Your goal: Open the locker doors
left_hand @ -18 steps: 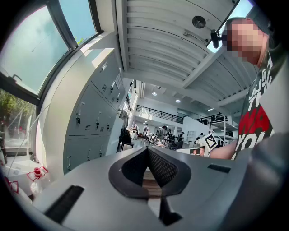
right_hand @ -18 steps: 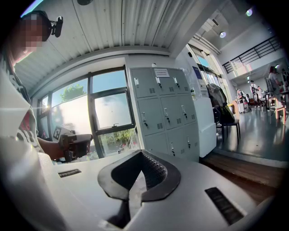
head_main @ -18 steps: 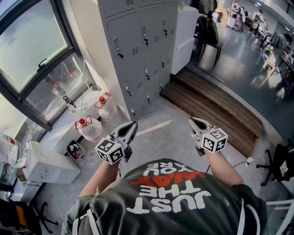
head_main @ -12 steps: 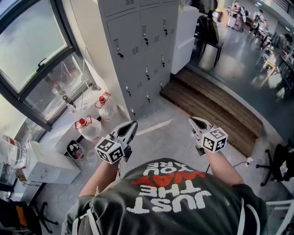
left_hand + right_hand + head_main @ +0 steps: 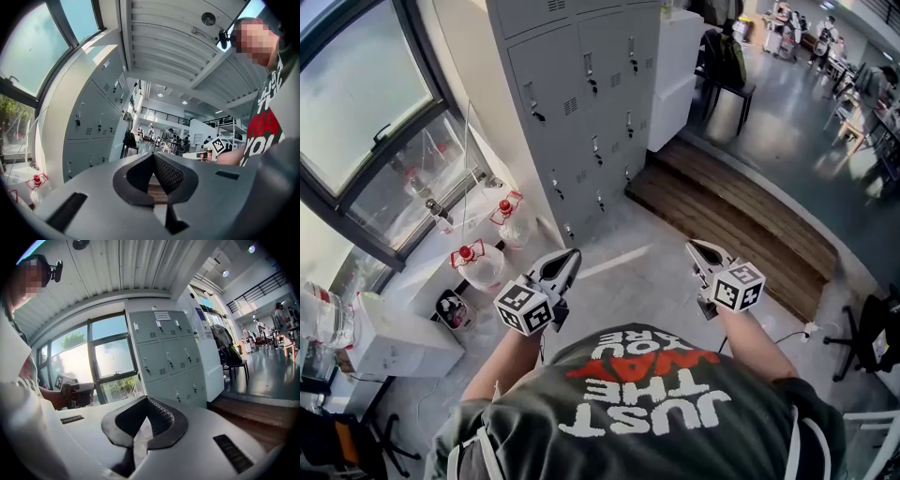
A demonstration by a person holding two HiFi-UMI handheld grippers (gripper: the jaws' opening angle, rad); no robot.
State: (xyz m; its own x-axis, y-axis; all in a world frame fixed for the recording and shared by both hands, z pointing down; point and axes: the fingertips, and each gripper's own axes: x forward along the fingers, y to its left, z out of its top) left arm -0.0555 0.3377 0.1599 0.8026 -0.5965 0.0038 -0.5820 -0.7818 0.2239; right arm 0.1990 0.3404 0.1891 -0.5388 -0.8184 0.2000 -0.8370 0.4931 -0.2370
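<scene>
Grey floor (image 5: pixel 628 272), window (image 5: pixel 356 103) at left. Left tool (image 5: pixel 570 255): closed, tips meeting, nothing between. Right tool (image 5: pixel 695 247): likewise closed, empty. Both are held apart over the floor and point toward the lockers (image 5: pixel 581 103). Lockers stand well ahead beside the window, with all visible doors shut. Red-capped jugs (image 5: pixel 483 261) sit on the floor left of the lockers.

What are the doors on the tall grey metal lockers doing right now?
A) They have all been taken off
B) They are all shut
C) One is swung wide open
B: every door that shows on the tall grey metal lockers lies flat and closed in its frame, in the head view and the right gripper view alike.
</scene>
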